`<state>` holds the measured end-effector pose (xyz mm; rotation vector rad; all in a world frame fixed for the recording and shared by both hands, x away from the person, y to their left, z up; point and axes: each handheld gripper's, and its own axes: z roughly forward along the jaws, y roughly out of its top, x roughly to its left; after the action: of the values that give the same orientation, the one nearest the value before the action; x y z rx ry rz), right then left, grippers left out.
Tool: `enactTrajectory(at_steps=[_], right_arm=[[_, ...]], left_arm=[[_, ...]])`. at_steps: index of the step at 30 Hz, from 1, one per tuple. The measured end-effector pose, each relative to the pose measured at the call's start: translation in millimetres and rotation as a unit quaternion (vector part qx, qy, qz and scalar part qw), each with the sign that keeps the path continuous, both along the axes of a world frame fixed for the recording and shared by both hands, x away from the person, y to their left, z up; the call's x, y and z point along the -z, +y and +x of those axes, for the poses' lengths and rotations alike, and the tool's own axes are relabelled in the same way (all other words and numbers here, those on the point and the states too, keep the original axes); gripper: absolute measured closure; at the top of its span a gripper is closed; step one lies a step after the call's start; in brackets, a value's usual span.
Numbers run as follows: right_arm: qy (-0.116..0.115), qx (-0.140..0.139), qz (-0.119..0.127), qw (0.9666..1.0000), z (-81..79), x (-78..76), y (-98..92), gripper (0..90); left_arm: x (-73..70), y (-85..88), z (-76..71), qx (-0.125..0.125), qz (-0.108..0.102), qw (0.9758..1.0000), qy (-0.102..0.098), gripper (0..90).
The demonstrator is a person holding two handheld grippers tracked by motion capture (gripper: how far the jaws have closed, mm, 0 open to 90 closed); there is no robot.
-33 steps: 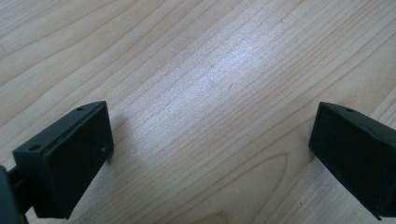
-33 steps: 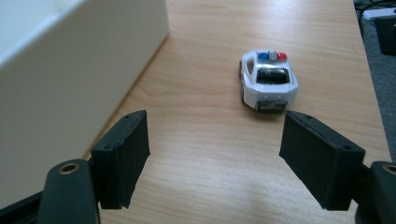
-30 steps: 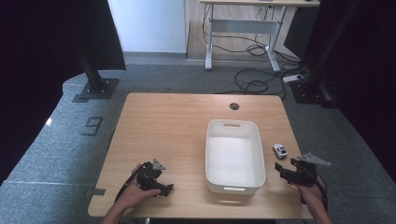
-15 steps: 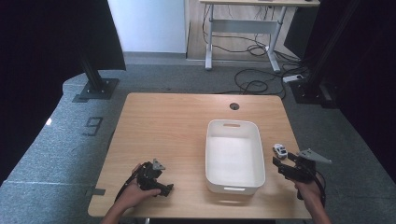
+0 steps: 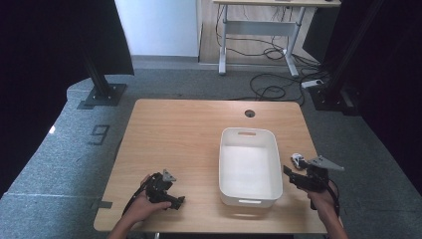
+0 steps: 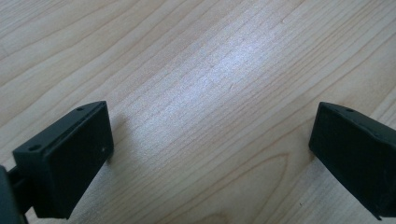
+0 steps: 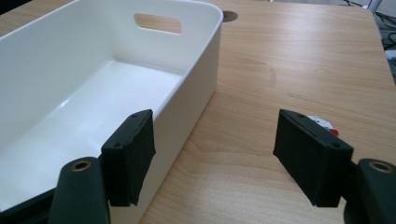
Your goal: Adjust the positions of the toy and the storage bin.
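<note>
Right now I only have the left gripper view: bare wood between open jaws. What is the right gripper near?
Observer: The right gripper is beside the white bin's right wall. Its jaws have just been closing a little, with nothing between them.
Operator: Anything inside the bin?
Observer: No, it is empty.
Operator: Anything else over there?
Observer: A small white object lies on the table right of the bin, just beyond that gripper.

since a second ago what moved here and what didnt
The right gripper has crept up the table toward the small white toy car beside the white bin, and its jaws have just been closing slightly; nothing is between them yet and they are open. The left gripper kept its place, jaws wide over bare wood. Bin and car have not shifted.
</note>
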<state>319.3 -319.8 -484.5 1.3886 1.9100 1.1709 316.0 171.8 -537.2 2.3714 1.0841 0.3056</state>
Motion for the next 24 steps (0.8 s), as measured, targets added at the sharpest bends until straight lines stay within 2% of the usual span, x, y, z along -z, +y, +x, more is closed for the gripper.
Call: enactTrajectory(at_steps=[5,12,20,24], right_arm=[[-0.004,-0.001,-0.002,1.0,2.4,-1.0,5.3,30.6],[-0.015,0.001,0.007,0.9999,4.2,-5.9,9.3,31.2],[-0.008,-0.01,-0.003,0.9999,9.7,-3.4,18.3,31.3],[-0.002,-0.011,-0.008,0.9999,13.4,0.2,20.9,34.3]], left_arm=[[0.1,0.1,-0.1,0.0,0.0,1.0,0.0,0.0],[0.1,-0.1,-0.3,-0.002,-0.001,1.0,-0.001,0.0],[0.2,0.0,-0.6,-0.002,-0.001,1.0,-0.001,0.0],[0.3,0.0,-0.6,-0.003,-0.001,1.0,-0.002,0.0]])
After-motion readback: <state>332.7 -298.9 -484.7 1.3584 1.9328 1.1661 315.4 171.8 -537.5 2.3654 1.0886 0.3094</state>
